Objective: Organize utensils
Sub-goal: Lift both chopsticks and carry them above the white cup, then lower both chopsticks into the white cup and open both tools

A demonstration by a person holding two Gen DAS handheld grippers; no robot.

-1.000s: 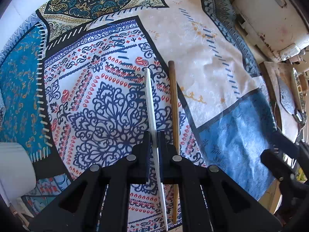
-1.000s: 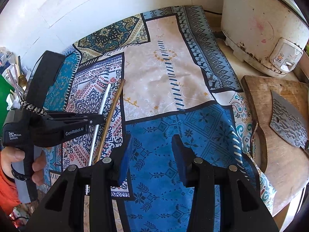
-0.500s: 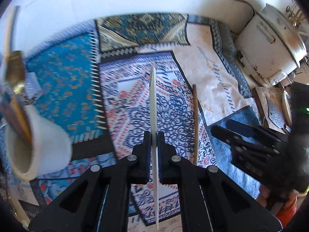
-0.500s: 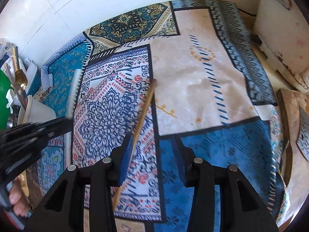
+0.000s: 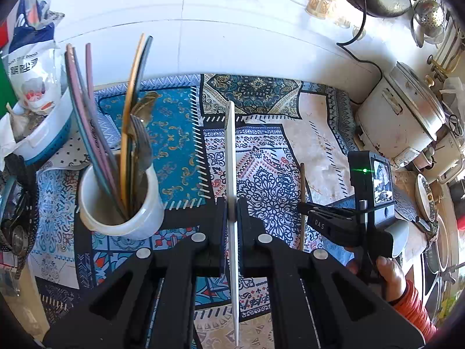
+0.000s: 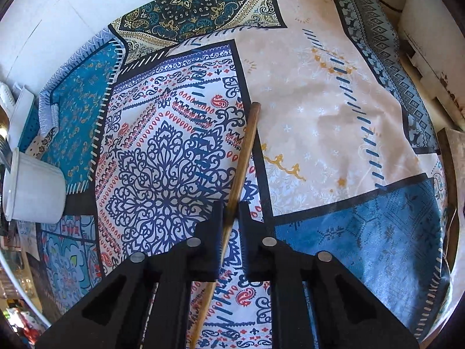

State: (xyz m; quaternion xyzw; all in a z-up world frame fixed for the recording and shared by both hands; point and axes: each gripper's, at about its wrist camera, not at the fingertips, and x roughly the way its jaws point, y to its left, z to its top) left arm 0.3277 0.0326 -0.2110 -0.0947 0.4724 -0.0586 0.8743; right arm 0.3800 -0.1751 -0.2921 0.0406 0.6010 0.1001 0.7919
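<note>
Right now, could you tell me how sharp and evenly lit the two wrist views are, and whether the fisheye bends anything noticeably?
Left wrist view: sharp, bright daylight; the white chopstick and utensil cup are crisp, the wall edge bows strongly. Right wrist view: the wooden chopstick and patterned cloth are in focus at centre, softening toward the dark circular rim; the white cup looks stretched.

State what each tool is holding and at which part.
Left tool grips the white chopstick near its middle. Right tool is shut on the brown wooden chopstick, also around mid-length.
</note>
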